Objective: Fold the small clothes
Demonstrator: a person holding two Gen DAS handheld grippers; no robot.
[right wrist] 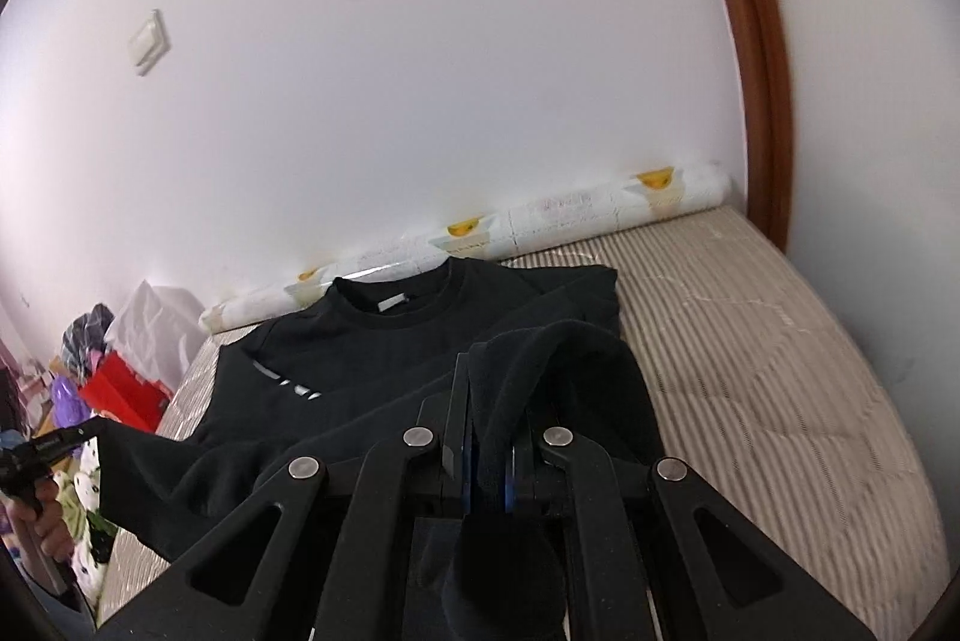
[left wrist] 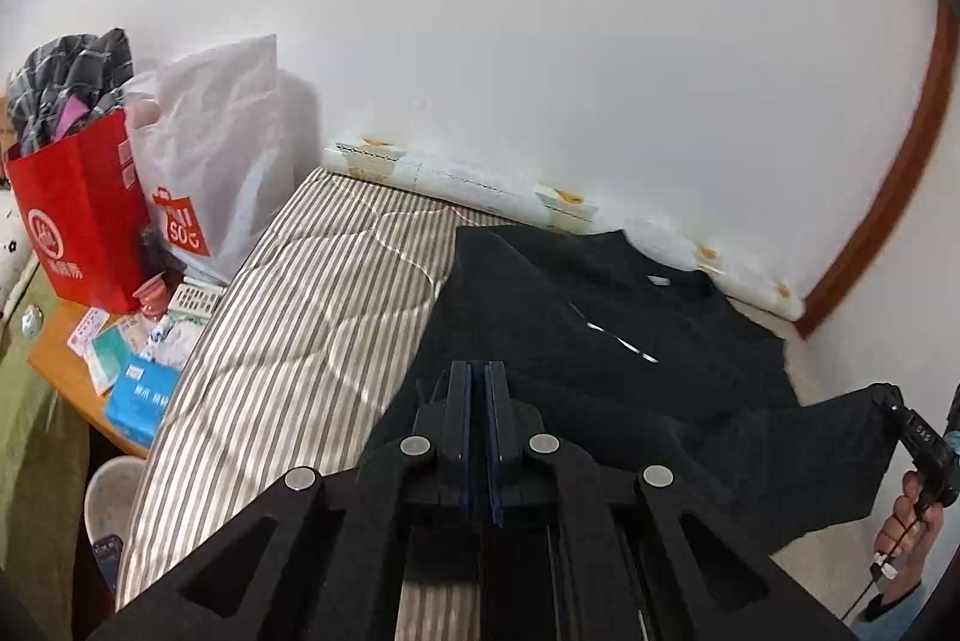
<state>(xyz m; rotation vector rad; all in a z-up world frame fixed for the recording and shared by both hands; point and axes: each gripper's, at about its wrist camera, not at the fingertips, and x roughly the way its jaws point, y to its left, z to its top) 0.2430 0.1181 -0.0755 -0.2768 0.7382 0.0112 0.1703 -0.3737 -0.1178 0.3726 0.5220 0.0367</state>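
With both tongs, left [left wrist: 480, 371] and right [right wrist: 487, 383], clamped on the hem of the black T-shirt [right wrist: 384, 371] lying on the striped bed [right wrist: 750, 341], you lift it, probably to fold toward the collar

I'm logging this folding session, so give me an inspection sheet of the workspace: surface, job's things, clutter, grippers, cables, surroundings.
Surface: striped mattress, bare beside the garment.
Job's things: black sweatshirt, collar toward the wall, lower edge lifted off the mattress.
Clutter: red paper bag stuffed with clothes, white shopping bag, small boxes on a side table.
Grippers: left gripper shut on the sweatshirt's hem; right gripper shut on a bunched fold of it.
Cables: thin black cable below the right hand.
Surroundings: white wall with a switch plate, patterned roll along it, brown door frame.
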